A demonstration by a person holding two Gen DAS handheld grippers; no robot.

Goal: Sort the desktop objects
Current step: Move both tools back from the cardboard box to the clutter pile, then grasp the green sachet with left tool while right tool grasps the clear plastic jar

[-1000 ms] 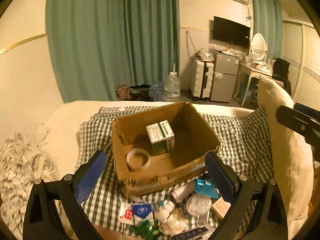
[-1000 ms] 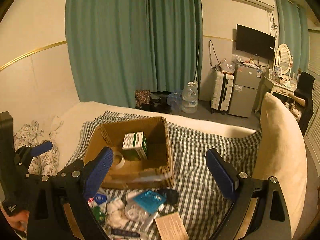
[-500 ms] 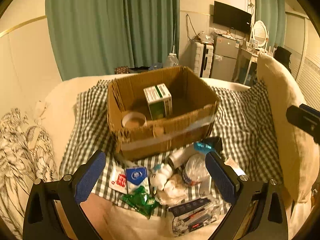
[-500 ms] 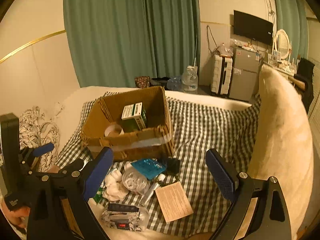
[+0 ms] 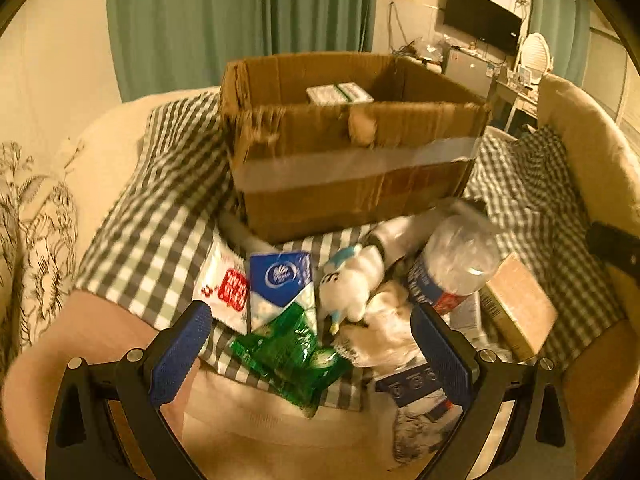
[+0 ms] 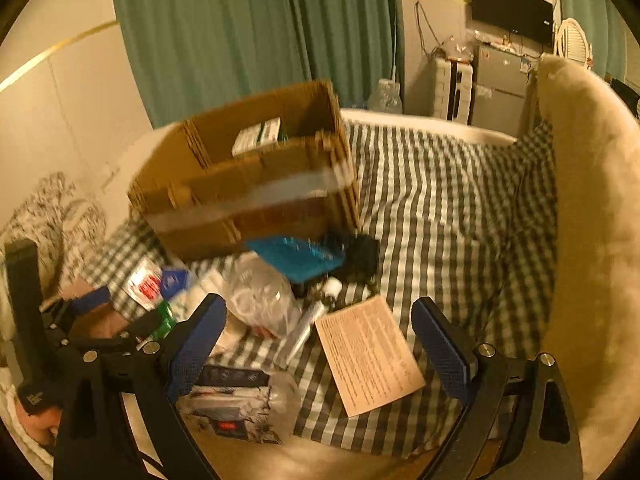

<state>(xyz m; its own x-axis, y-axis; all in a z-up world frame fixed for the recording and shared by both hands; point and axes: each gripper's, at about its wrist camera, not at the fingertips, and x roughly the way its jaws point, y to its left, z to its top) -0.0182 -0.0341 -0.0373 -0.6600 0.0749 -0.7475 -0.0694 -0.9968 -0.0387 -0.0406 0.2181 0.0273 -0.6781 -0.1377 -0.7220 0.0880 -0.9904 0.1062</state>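
Brown cardboard box [image 5: 352, 184] sits far on the checked cloth [image 6: 448, 200] — left gripper [image 5: 312, 354] and right gripper [image 6: 320, 344] both wide, empty, near the clutter.

Box mouth: the brown cardboard box [image 5: 352, 168] is open on top; a green-and-white carton [image 5: 339, 93] stands inside toward the back, with bare room beside it.
Front of box: small items crowd against its taped front wall, among them a blue-and-white tissue pack [image 5: 280, 284], a green foil packet [image 5: 288, 356], a white plush toy [image 5: 352, 284] and a crumpled clear plastic bottle [image 5: 456, 260].
Right side: the checked cloth [image 6: 460, 216] lies bare between the box and the tall beige cushion [image 6: 596, 216], which walls that edge.
Near edge: a tan printed card [image 6: 368, 354] lies flat, low and easy to pass over.
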